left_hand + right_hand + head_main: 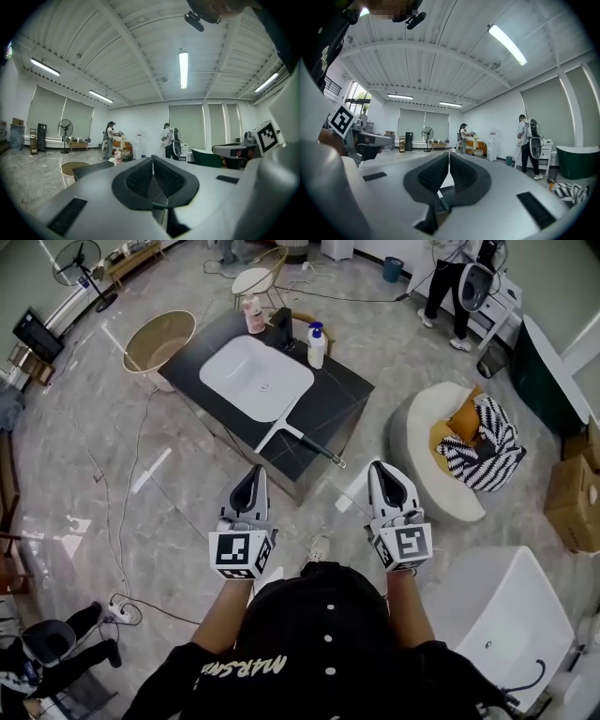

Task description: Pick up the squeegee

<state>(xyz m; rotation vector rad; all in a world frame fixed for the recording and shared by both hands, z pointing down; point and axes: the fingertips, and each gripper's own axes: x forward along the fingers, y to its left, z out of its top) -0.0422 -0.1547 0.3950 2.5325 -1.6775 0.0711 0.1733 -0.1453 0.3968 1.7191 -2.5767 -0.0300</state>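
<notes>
Over open floor short of counter and squeegee: left gripper, right gripper, jaws closed.

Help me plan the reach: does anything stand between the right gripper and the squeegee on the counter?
Nothing visible does. The squeegee lies at the near edge of the counter, its dark handle pointing toward the right gripper, with only floor between them.

Table and surroundings, head view
Sink set in table; squeegee on table before sink; faucet and pump bottle behind sink; tub left of table.
</notes>
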